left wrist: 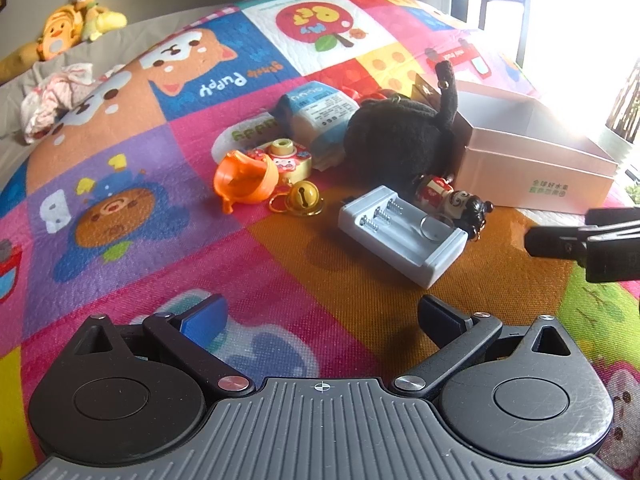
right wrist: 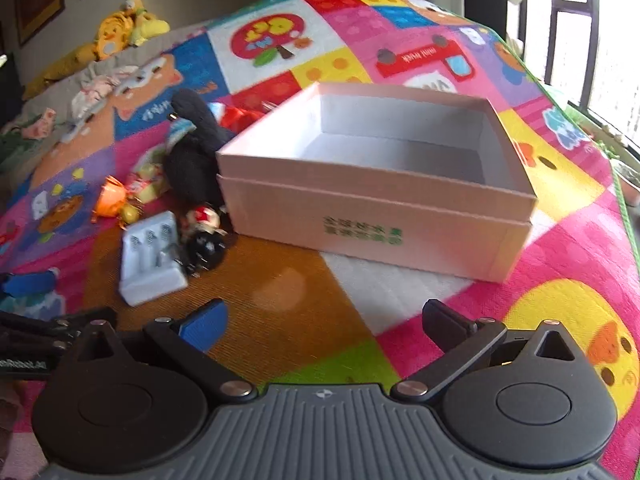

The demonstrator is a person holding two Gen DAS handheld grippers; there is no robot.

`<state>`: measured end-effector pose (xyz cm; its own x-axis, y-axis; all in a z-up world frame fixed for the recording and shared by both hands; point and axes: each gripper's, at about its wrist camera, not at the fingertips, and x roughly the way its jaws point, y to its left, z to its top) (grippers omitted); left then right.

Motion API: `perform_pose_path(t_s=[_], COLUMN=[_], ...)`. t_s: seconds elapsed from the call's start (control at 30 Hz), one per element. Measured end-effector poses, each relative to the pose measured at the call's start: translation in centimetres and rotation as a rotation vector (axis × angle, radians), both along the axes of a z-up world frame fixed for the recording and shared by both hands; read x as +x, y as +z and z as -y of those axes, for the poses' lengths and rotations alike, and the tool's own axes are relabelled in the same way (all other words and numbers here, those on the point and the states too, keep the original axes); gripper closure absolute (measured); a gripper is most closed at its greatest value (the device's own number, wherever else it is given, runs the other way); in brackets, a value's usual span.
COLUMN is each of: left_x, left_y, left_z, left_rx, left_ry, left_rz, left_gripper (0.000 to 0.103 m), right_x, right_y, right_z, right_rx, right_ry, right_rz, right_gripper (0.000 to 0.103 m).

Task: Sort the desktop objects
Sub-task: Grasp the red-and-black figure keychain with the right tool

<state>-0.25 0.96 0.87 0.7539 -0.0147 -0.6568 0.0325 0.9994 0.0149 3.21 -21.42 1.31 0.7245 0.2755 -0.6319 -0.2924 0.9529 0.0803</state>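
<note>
Surface: a quilted play mat point(left wrist: 168, 184) with bright cartoon patches carries everything; grey bedding lies beyond its far left edge.
Room: framed pictures hang on the wall at upper left, a yellow plush point(left wrist: 68, 26) and a crumpled cloth point(left wrist: 56, 98) lie on the bedding, and bright windows stand at right.
Box: a pale pink box point(right wrist: 360, 208) sits open on the mat; its inside shows only bare white walls and floor, with green print on the near side.
Pile: just left of the box lie a black plush point(left wrist: 396, 136), a doll keyring point(left wrist: 452, 198), a white battery holder point(left wrist: 400, 232), a gold bell point(left wrist: 302, 198), an orange cup point(left wrist: 244, 178), a toy camera point(left wrist: 286, 156) and a packet point(left wrist: 320, 112).
Contacts: the black plush leans against the box's left wall; the doll keyring touches the battery holder.
Left tool point(left wrist: 320, 318): jaws spread wide, holding nothing, above the mat, near the battery holder.
Right tool point(right wrist: 324, 320): jaws spread wide, holding nothing, near the front of the box.
</note>
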Motion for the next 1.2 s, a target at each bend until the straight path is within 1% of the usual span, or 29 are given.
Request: perform_pose_path(t_s=[0.07,0.1,0.13,0.2,0.27,0.3,0.33,0.37,0.47,0.57,0.6,0.67,0.7,0.73,0.8,0.83,0.9,1.0,1.1,1.13,1.2], left_x=[-0.6,-0.7,-0.7,-0.7,-0.5,-0.5,-0.5,-0.5,-0.1,0.6,0.9,1.7,2.1,2.6,3.0,3.0,2.7,2.1,1.7,1.9,2.2], left_y=[0.7,1.2,1.6,2.4,2.8,2.8,2.7,2.6,2.2,1.8,1.6,1.2,1.0,0.8,0.7,0.7,0.5,-0.2,-1.1,-1.3,-1.1], left_z=[-0.7,-1.2,-1.8,-3.1,-4.1,-4.3,-4.4,-4.4,-3.8,-1.9,-1.1,0.5,1.4,2.1,3.4,4.0,5.7,8.2,10.1,10.3,10.6], left_rx=[0.045,0.061,0.059,0.012,-0.033,-0.045,-0.051,-0.059,-0.085,-0.083,-0.071,-0.037,-0.019,-0.013,-0.029,-0.042,-0.057,-0.02,0.084,0.094,0.069], left_ry=[0.023,0.041,0.053,0.054,0.032,0.015,-0.004,-0.028,-0.105,-0.231,-0.272,-0.333,-0.351,-0.371,-0.423,-0.45,-0.503,-0.536,-0.507,-0.501,-0.494], left_rz=[0.067,0.094,0.109,0.121,0.117,0.115,0.114,0.11,0.088,0.071,0.069,0.065,0.061,0.053,0.032,0.021,0.005,-0.014,0.014,0.017,0.002], left_gripper=[0.0,0.0,0.0,0.0,0.0,0.0,0.0,0.0,0.0,0.0,0.0,0.0,0.0,0.0,0.0,0.0,0.0,0.0,0.0,0.0,0.0], right_x=[0.3,0.8,1.4,2.5,3.7,4.0,3.9,3.8,2.5,0.6,0.0,-1.2,-1.8,-2.1,-2.5,-2.8,-3.1,-3.1,-3.1,-3.2,-3.4], right_y=[1.0,1.3,1.4,1.0,0.1,0.0,-0.1,0.0,0.2,0.6,0.7,1.0,1.1,1.3,1.7,1.9,1.8,1.0,0.1,-0.1,-0.3], right_z=[-2.1,-3.1,-4.2,-6.0,-7.5,-7.6,-7.5,-7.3,-5.2,-2.3,-1.4,0.4,1.3,2.3,4.4,5.3,6.4,7.1,7.4,7.5,7.6], right_rx=[-0.004,-0.006,-0.008,-0.028,-0.047,-0.026,0.0,-0.001,0.005,-0.033,-0.055,-0.133,-0.162,-0.159,-0.095,-0.065,-0.045,-0.042,-0.008,0.002,0.016], right_ry=[0.054,0.077,0.093,0.115,0.137,0.153,0.158,0.162,0.178,0.188,0.189,0.145,0.106,0.079,0.025,-0.001,-0.043,-0.087,-0.098,-0.098,-0.1], right_rz=[0.037,0.035,0.031,0.025,-0.019,-0.04,-0.05,-0.061,-0.074,-0.077,-0.064,-0.002,0.035,0.053,0.065,0.072,0.084,0.082,0.056,0.05,0.048], right_gripper=[0.01,0.018,0.024,0.026,0.044,0.058,0.064,0.066,0.066,0.066,0.066,0.066,0.061,0.053,0.044,0.041,0.038,0.032,0.029,0.027,0.021])
